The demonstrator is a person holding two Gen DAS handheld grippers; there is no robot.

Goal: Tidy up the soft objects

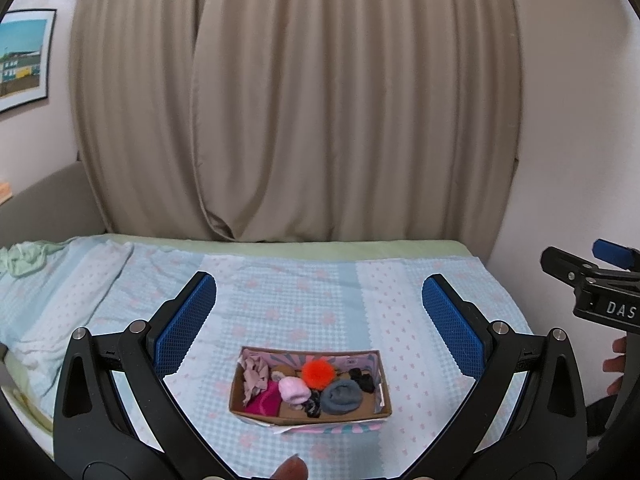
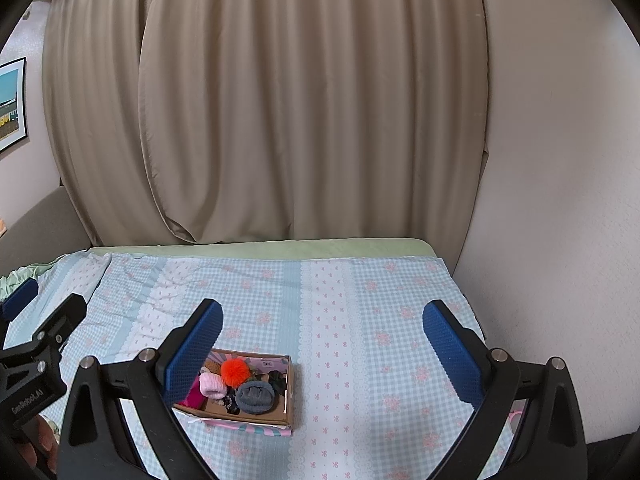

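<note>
My left gripper (image 1: 319, 320) is spread wide, holding nothing, hovering over the bed (image 1: 304, 292); my right gripper (image 2: 322, 338) is equally wide apart and empty. Between the left fingers sits the cardboard box (image 1: 308, 414) on the checked sheet, holding an orange pom-pom (image 1: 317, 372), pink roll (image 1: 294, 390), grey roll (image 1: 341, 396), beige cloth (image 1: 254, 376) and black bits (image 1: 362, 378). Beige curtain (image 1: 296, 100) behind.

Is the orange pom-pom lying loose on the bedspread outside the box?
No: in the left wrist view the orange pom-pom sits inside the cardboard box, among the other soft items, not on the bedspread.
</note>
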